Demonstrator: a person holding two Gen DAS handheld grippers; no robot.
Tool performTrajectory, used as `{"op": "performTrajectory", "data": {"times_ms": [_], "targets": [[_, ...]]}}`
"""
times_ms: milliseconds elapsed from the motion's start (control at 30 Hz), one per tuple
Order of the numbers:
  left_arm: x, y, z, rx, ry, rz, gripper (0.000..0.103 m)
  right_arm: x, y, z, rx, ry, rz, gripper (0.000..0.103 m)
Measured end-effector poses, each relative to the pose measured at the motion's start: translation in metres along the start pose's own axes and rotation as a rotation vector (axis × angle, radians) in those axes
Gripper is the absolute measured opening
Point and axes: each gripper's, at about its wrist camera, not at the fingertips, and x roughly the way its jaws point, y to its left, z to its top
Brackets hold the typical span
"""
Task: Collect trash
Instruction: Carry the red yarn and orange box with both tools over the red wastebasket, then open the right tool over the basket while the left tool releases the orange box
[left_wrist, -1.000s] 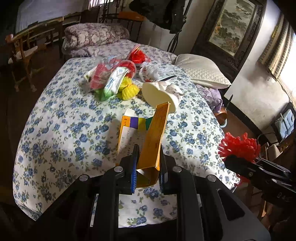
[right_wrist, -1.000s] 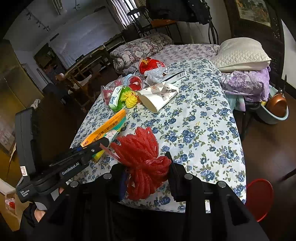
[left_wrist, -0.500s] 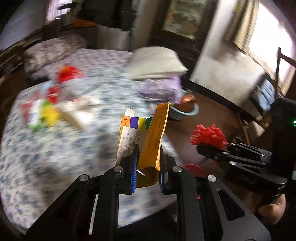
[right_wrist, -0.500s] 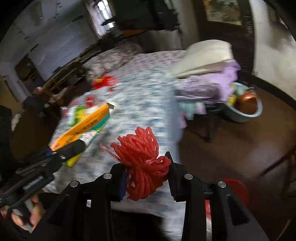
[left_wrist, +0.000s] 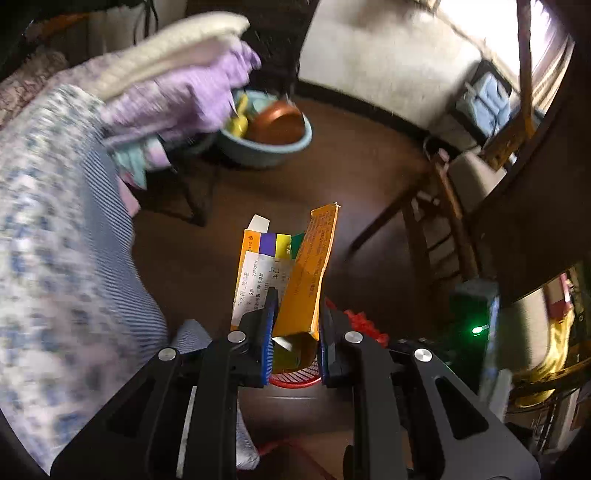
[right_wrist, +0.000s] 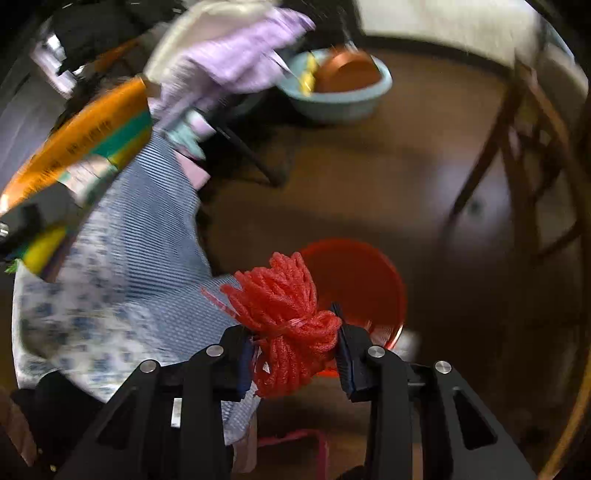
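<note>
Orange carton (left_wrist: 295, 280), flattened and open at the top, clamped upright between the jaws of the left gripper (left_wrist: 294, 332) in the left wrist view, held over dark brown floor (left_wrist: 207, 266). Just below the fingertips, a sliver of red mesh bin (left_wrist: 295, 378), contents hidden. Behind the right-hand finger, a bit of red netting (left_wrist: 364, 325) poking out. Farther back on the floor, a pale blue basin (left_wrist: 258, 151) with a copper-coloured bowl (left_wrist: 277, 123) and something yellow inside. At left, blurred floral bedding (left_wrist: 44, 229) with purple cloth (left_wrist: 177, 99) and a cream pillow (left_wrist: 166, 51) on top. Seen from the right wrist: right gripper (right_wrist: 295, 347) closed on the bundle of red netting (right_wrist: 284, 314), tied at its middle, jaws pressing both sides. Directly beyond it, the red bin (right_wrist: 362, 284) on the floor, interior looking bare as far as visible. At far left, blurred, the carton (right_wrist: 81, 136) in the other gripper, beside the bedding (right_wrist: 122, 277). Up top, the blue basin (right_wrist: 343, 103) holding the copper bowl (right_wrist: 347, 72).
</note>
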Motion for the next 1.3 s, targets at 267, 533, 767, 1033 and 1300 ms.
{"op": "performTrajectory", "data": {"times_ms": [267,533,767,1033,1300], "targets": [[0.079,0.001,-0.020,-0.019,0.165,0.005,0.019,0.051,-0.016,-0.005,0.042,0.050,0.015,0.038],[0.124,0.002,-0.033,0.001,0.254,-0.003,0.020,0.074,-0.037,0.004,0.088,0.069,-0.032,0.064],[0.154,-0.002,-0.039,0.022,0.328,-0.020,0.020,0.085,-0.050,-0.001,0.119,0.128,-0.068,0.065],[0.192,-0.003,-0.051,0.032,0.443,-0.042,0.021,0.086,-0.055,-0.017,0.105,0.160,-0.094,0.065],[0.176,-0.004,-0.042,0.010,0.366,-0.068,0.084,0.080,-0.062,-0.029,0.084,0.178,-0.108,0.065]]}}
